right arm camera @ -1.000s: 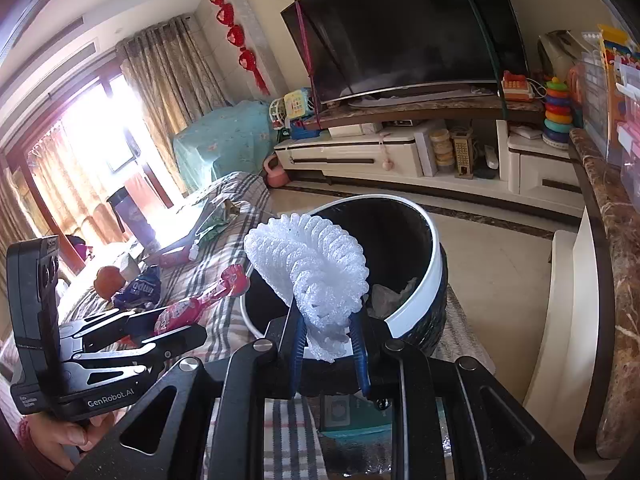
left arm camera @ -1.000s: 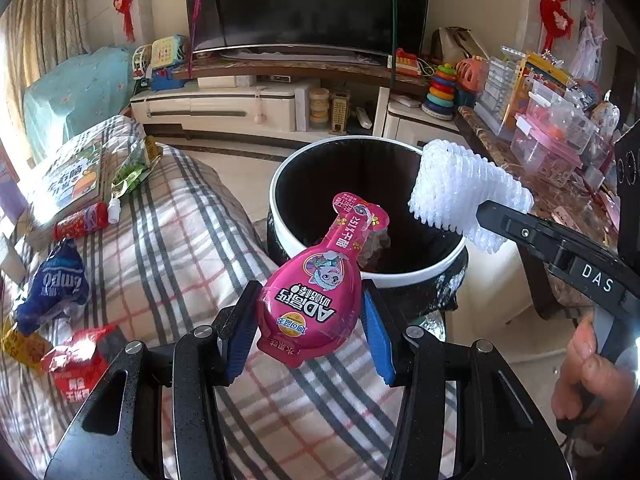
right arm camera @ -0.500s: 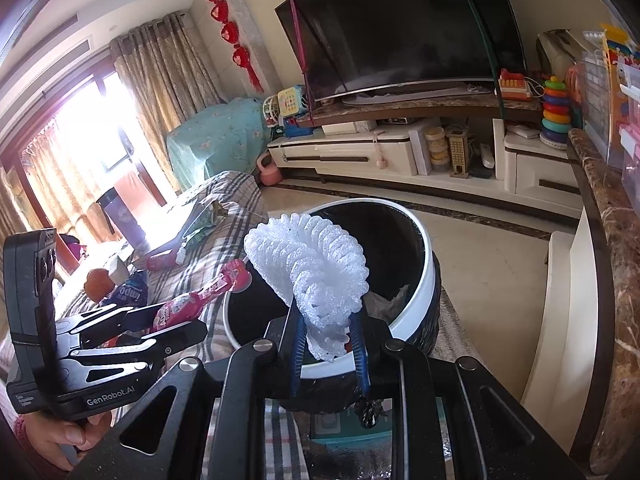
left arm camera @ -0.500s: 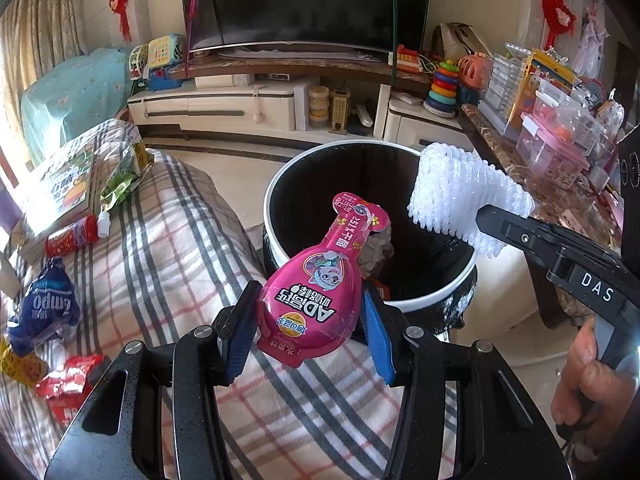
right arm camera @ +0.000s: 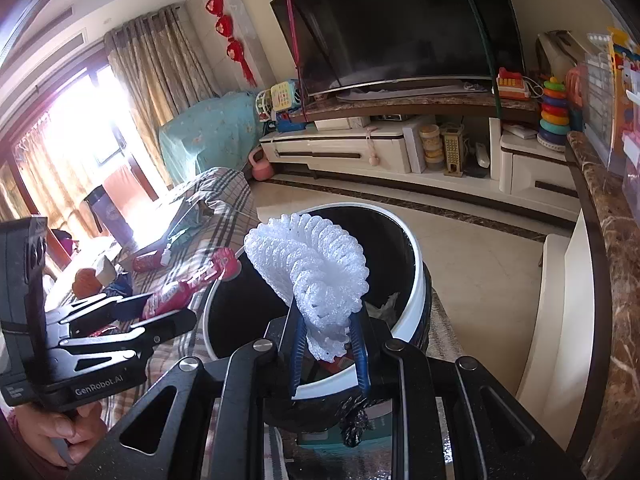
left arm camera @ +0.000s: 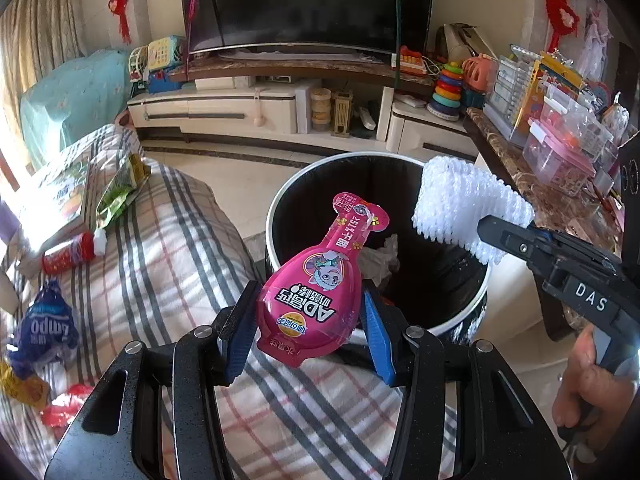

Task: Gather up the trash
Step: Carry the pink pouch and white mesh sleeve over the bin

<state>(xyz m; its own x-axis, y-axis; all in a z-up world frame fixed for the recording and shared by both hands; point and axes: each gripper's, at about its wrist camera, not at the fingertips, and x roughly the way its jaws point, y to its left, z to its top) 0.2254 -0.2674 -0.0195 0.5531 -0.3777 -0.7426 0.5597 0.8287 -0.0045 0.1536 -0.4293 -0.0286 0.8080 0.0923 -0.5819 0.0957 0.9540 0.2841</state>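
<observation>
Looking along the left wrist view first, the left tongs (left arm camera: 308, 320) are pinching a pink bottle-shaped snack package (left arm camera: 316, 292) by its wide lower part, one blue pad on each side. Its narrow neck reaches over the white rim of the black trash bin (left arm camera: 276, 204), while its body is over the near edge. At the right of this view, the right tongs (left arm camera: 496, 236) hold a white foam fruit net (left arm camera: 460, 208) above the far side of the bin. Some crumpled paper lies already in the bin. On the plaid blanket (left arm camera: 168, 248) much remains: a red tube (left arm camera: 72, 250), a green wrapper (left arm camera: 120, 192), a blue tissue pack (left arm camera: 44, 332) and red and yellow wrappers at the lower left edge.

In the right wrist view, the right tongs (right arm camera: 328, 344) are pressed on the lower end of the foam net (right arm camera: 316, 272), which stands up between the blue pads over the bin's opening (right arm camera: 416, 280). The left tongs (right arm camera: 160, 312) appear at the left with the pink package (right arm camera: 188, 286) near the bin's rim. Something red lies low inside the bin, perhaps a wrapper, but it is too hidden to tell.

I judge the task to be about in the middle: two pieces are ready to be dropped, and several more wait on the blanket.
</observation>
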